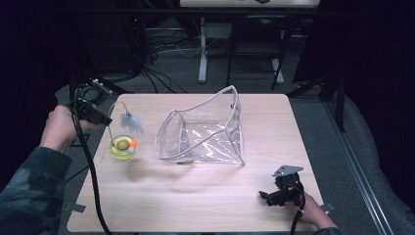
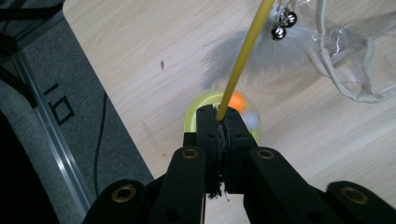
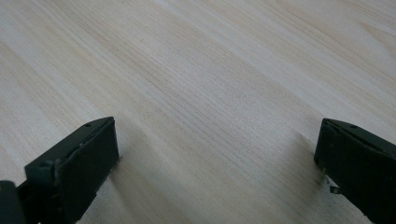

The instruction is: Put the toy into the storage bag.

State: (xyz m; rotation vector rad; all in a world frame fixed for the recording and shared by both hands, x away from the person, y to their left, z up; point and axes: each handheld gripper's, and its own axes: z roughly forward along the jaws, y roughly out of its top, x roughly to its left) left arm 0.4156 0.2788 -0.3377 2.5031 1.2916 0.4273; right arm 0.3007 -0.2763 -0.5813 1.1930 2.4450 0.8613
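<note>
The left gripper (image 2: 219,122) is clamped on a thin yellow wand (image 2: 243,56) with a grey feather (image 2: 261,51) and small bells (image 2: 284,24), above a yellow-green ball toy (image 1: 123,147) beside the clear bag (image 1: 205,132). The right gripper (image 3: 217,154) rests on the table (image 1: 195,196) with jaws apart.

On the table (image 1: 195,196), the toy (image 1: 123,147) lies left of the bag (image 1: 205,132); feather (image 1: 131,121) between them.

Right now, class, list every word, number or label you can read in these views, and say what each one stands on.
"10": black marking on the grey floor beside the table, seen rotated in the left gripper view; the reading is uncertain.
No text is legible on the cat wand toy, clear plastic bag or grippers.
</note>
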